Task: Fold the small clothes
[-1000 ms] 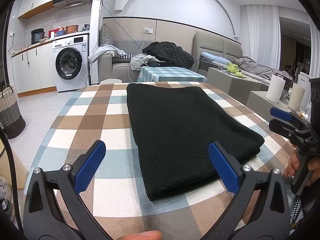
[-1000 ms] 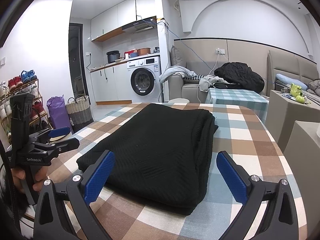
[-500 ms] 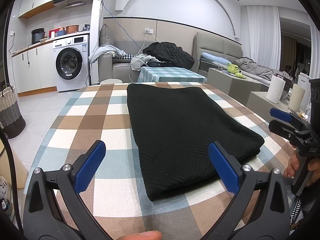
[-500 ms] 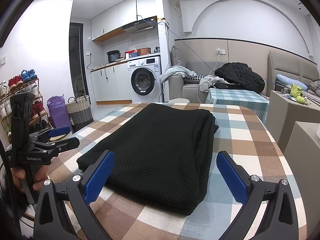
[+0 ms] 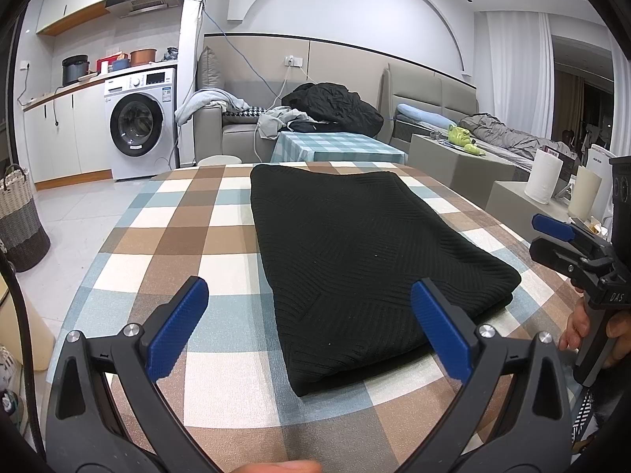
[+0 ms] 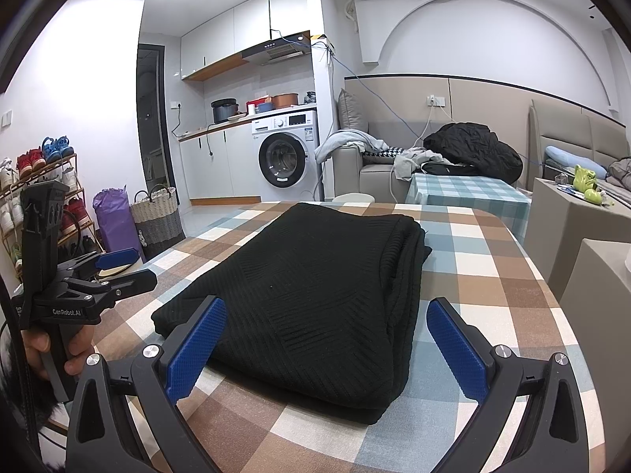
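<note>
A black ribbed knit garment (image 5: 355,244) lies folded into a long rectangle on the checked table (image 5: 177,228); it also shows in the right wrist view (image 6: 315,287). My left gripper (image 5: 311,315) is open and empty, held above the garment's near left corner. My right gripper (image 6: 327,339) is open and empty, held just before the garment's near edge. Each gripper shows in the other's view: the right one (image 5: 560,240) at the table's right edge, the left one (image 6: 114,266) at the left edge.
The checked tablecloth (image 6: 493,276) ends in rounded edges on both sides. Beyond the table stand a washing machine (image 5: 138,122), a sofa with a black coat (image 5: 335,106), a small checked table (image 5: 339,148) and a woven basket (image 6: 157,216).
</note>
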{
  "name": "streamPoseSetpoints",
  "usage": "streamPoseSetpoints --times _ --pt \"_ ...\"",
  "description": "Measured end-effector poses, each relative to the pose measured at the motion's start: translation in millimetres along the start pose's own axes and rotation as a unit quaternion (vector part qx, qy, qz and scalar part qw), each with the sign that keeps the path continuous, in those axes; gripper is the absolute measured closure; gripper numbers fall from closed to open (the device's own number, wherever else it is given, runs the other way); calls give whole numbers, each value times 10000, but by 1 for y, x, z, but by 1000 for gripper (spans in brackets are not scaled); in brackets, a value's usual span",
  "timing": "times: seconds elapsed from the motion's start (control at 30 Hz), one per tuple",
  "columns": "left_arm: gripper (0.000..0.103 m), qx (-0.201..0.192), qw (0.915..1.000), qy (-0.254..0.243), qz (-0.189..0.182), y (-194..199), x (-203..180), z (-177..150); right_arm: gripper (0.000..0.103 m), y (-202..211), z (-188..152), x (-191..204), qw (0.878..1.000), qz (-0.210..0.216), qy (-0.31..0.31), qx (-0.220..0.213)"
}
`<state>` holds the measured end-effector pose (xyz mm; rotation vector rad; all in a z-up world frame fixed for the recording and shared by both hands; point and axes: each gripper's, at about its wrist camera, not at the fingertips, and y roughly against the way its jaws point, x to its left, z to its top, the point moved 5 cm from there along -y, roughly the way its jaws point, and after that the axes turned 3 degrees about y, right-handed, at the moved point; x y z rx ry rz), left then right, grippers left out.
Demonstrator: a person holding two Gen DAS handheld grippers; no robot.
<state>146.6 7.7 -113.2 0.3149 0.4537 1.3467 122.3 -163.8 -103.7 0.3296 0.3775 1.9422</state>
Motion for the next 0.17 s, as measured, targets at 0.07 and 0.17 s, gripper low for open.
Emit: streamPoseSetpoints --times 0.07,0.17 --pt "1 -4 10000 -3 4 0 0 0 0 0 0 0 10000 -1 -4 4" --pt "1 -13 10000 4 13 0 -1 1 0 0 0 0 10000 -7 -4 3"
